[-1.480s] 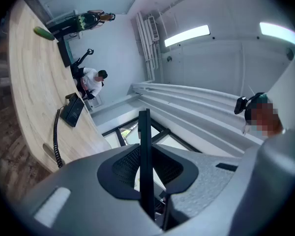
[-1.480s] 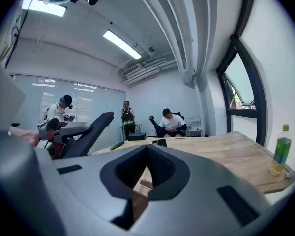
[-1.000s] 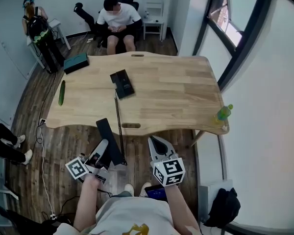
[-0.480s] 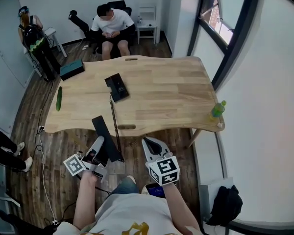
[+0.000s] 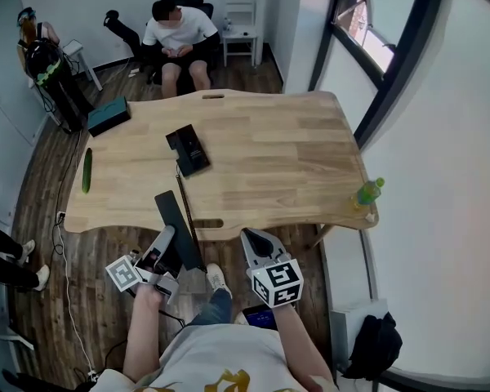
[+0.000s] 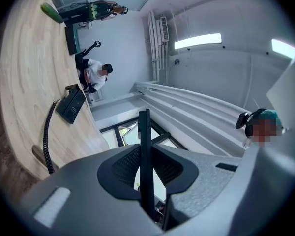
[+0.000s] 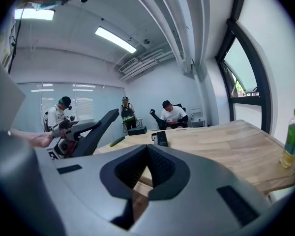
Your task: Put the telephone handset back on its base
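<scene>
Filling the middle of the head view, the table (image 5: 278, 162) is pale planked wood with rounded corners. Off its near edge, both bare forearms reach forward and hold the grippers above the floor, short of the tabletop. The left gripper (image 5: 168, 242) tilts up toward the table, its ribbed pads clamped on the flat black handset (image 5: 176, 223), which stands edge-on between them. The handset's upper end shows over the table's near edge. The right gripper (image 5: 253, 237), grey and wedge-shaped, has its jaws pressed together on nothing. The black rectangular base (image 5: 188, 149) lies on the table left of centre. Its coiled cord (image 5: 182, 194) runs over the near edge to the handset.
</scene>
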`<state>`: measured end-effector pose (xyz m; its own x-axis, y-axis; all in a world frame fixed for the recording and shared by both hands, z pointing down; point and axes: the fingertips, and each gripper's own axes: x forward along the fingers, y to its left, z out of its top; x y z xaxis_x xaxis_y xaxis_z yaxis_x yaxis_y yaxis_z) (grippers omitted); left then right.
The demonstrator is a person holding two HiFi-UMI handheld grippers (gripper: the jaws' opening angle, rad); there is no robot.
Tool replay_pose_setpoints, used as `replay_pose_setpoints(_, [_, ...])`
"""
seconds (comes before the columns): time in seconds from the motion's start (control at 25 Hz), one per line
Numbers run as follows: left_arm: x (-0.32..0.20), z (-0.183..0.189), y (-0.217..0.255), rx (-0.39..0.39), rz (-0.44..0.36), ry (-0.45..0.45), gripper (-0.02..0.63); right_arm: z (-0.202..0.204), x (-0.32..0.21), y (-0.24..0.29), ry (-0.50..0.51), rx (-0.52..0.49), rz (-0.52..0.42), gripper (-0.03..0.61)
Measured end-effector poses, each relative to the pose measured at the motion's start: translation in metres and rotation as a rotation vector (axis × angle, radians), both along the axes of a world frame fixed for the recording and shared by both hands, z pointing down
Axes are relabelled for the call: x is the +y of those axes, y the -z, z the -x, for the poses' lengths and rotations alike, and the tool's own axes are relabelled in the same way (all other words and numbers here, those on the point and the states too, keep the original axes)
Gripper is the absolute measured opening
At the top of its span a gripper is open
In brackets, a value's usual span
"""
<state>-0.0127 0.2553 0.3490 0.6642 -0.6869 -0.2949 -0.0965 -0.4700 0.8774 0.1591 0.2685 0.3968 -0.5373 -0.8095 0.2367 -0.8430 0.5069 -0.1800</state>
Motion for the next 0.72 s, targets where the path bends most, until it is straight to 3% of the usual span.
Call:
replay_pose_setpoints(0.52, [-0.134, 0.018, -0.039, 0.098, 0.107, -0.038, 0.072, 0.016, -0.129, -0.025, -0.026, 0.02, 0.085, 0.005])
replay_pose_setpoints(0.72, [-0.176, 0.027, -0.05, 0.094, 0.125, -0.052, 0.072, 0.026, -0.167, -0.036, -0.043, 0.036, 0.118, 0.005])
